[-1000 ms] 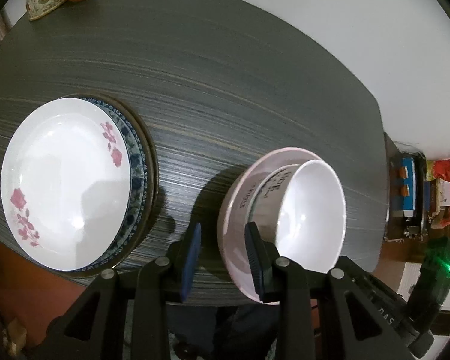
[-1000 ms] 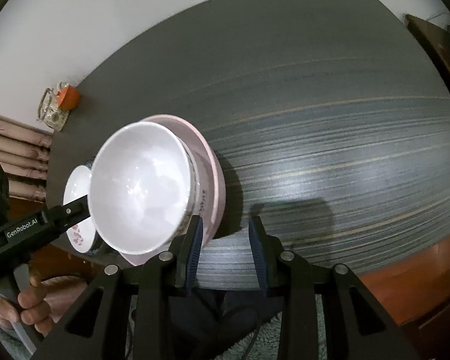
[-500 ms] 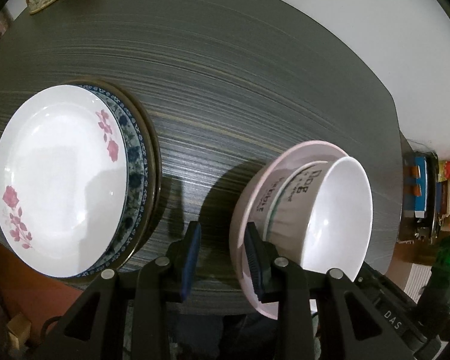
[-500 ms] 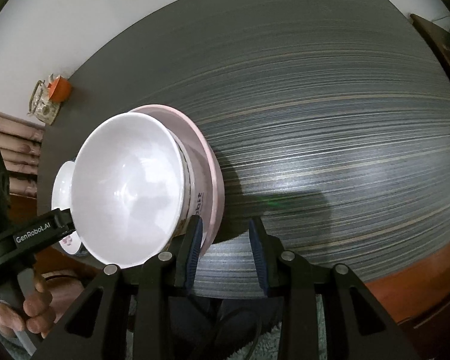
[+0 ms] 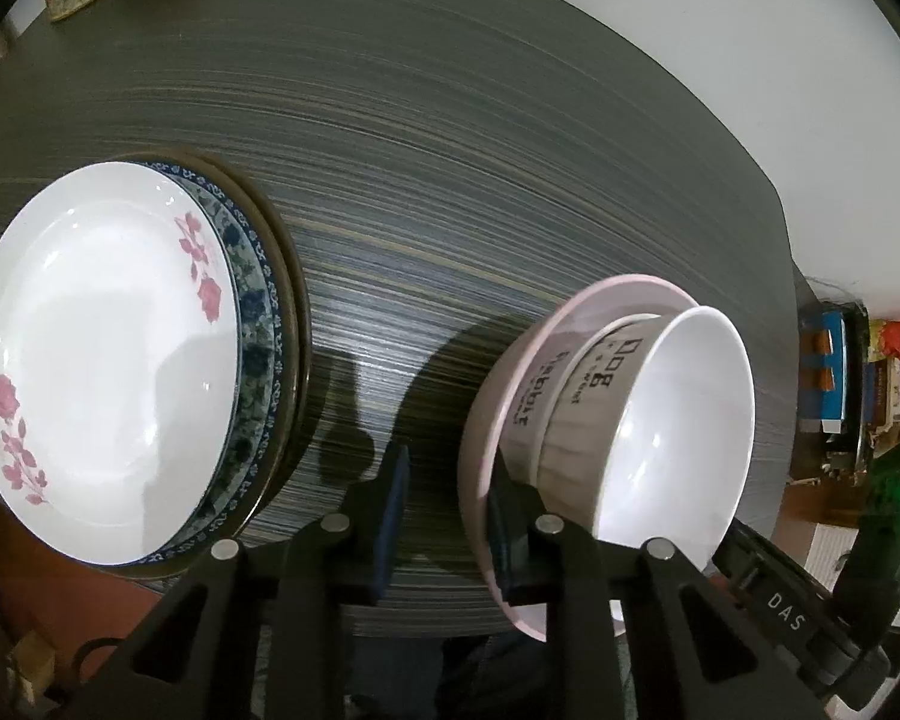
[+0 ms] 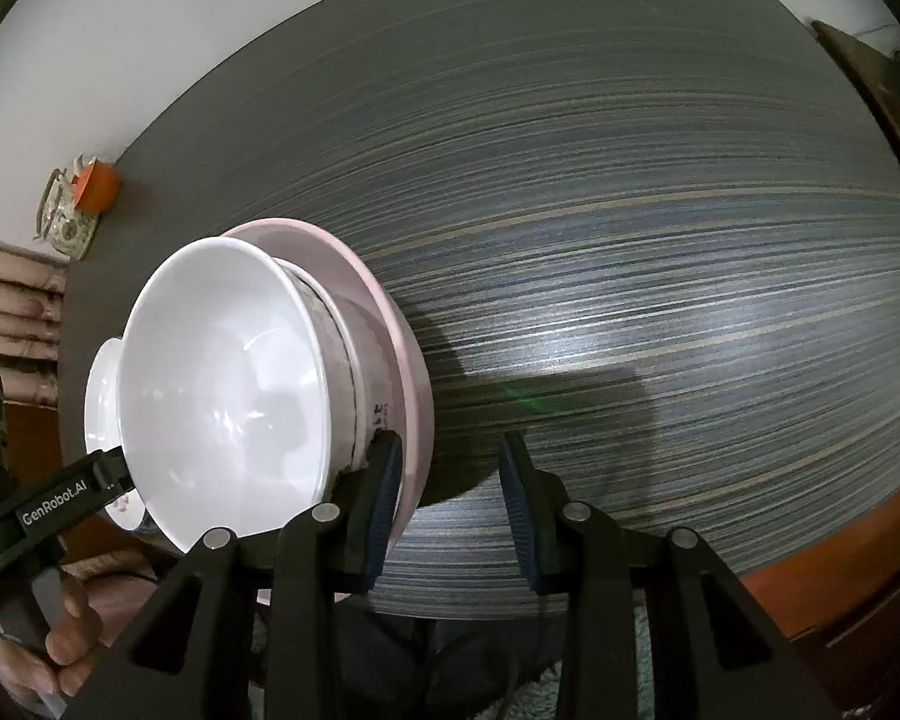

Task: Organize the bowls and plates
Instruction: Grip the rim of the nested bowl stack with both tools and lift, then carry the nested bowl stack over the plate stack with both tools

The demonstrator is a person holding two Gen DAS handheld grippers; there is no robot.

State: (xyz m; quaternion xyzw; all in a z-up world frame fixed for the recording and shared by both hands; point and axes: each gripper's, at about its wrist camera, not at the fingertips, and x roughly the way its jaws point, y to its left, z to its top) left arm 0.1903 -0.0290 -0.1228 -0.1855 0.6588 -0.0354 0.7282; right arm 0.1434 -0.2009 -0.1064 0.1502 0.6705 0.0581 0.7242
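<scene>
Plates stood stacked at near left of bench, floral plate topmost. Bowls nested in pink bowl at near right; left hand-held gripper closing astride its rim, right hand-held gripper likewise astride, pads unpressed. Little seemingly remained

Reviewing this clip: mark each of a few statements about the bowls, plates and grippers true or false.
1. A white bowl tops the stack inside the pink bowl. True.
2. The floral plate lies alone on the table. False: it tops a blue-patterned plate.
3. The left gripper straddles the pink bowl's rim, jaws closing. True.
4. The right gripper holds the orange cup. False: the cup sits far off at the table's edge.
</scene>
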